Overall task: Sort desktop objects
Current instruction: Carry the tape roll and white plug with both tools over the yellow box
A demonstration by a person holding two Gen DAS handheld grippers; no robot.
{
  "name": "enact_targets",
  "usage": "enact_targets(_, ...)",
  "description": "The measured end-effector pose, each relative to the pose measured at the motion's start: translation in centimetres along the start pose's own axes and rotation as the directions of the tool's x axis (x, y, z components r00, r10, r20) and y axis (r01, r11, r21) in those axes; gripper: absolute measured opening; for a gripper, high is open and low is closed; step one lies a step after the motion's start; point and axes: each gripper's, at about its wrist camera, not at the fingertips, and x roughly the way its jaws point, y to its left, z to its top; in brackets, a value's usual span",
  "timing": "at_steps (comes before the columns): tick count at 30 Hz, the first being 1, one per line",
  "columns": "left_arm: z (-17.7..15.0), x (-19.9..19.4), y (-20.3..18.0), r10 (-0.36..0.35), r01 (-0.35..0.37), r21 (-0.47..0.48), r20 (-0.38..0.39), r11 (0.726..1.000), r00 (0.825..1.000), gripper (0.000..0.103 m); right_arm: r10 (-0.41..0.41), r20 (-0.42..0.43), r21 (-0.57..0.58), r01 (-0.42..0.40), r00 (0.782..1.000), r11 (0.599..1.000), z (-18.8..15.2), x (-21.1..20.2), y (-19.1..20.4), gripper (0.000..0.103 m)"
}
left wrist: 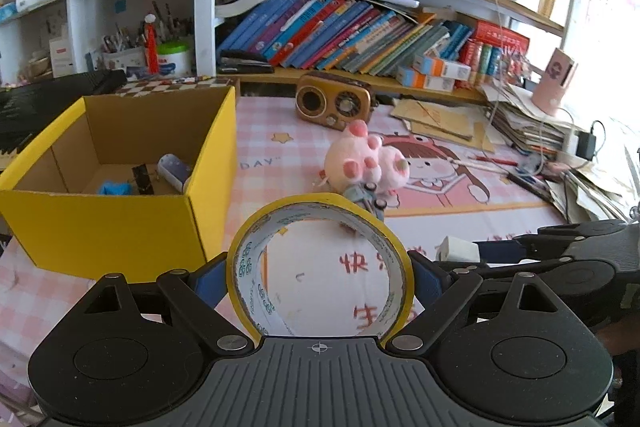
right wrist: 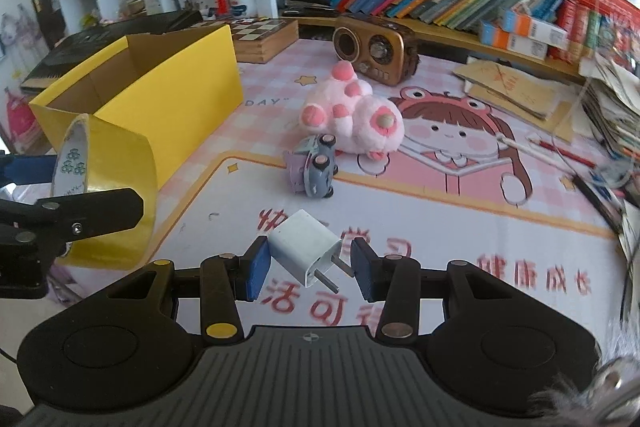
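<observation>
Nearest you, your left gripper stands wide, its blue pads pressed on either side of a roll of yellow tape held upright, the ring's hollow facing the camera. Your right gripper is about a third open and has a white plug adapter between its pads – the left pad touches the adapter's body, the right pad sits by the two metal prongs, which point down and to the right. The adapter hangs tilted above the mat.

Next out – the desk mat, pink check with a cartoon girl and red characters. On it, just beyond the adapter, a small grey-and-lilac toy car lies on its side, wheels showing. Touching it from behind is a pink plush toy.

To the left stands the yellow cardboard box, open at the top; inside lie a blue item, a dark item and a white-and-blue one, too small to name. The tape roll is held just beside the box's near right corner.

Farther back: a brown retro radio, a chequered board, loose papers at right, then shelves of leaning books.
</observation>
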Motion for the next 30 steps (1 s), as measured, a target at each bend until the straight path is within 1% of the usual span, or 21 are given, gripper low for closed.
enact_targets(4,-0.8,-1.1,1.2,-0.018,0.019,0.016,-0.010,1.000,1.000,0.091,-0.015,-0.009,0.027,0.015,1.000,1.000,-1.1,-1.2,1.6,0.041)
enact_targets(8,-1.8,-2.2,2.6,-0.031,0.032,0.026,-0.026,0.999,0.999,0.091,-0.026,-0.007,0.027,0.026,1.000,0.999,-1.9,-2.2,3.7,0.041)
enact_targets(14,-3.0,-3.6,4.9,-0.047,0.048,0.008,-0.046,0.999,0.998,0.091,-0.028,-0.008,0.029,0.028,1.000,0.999,-3.1,-3.4,6.8,0.041)
enact_targets(22,-4.4,-5.8,7.2,-0.047,0.048,0.024,-0.039,0.999,0.998,0.091,-0.013,-0.011,0.036,0.013,1.000,0.999,-4.3,-4.3,10.5,0.041)
enact_targets(30,-5.7,-7.8,9.6,-0.024,0.025,0.034,-0.038,0.999,0.999,0.091,0.019,-0.013,0.015,-0.019,1.000,1.000,-4.9,-4.2,14.2,0.041)
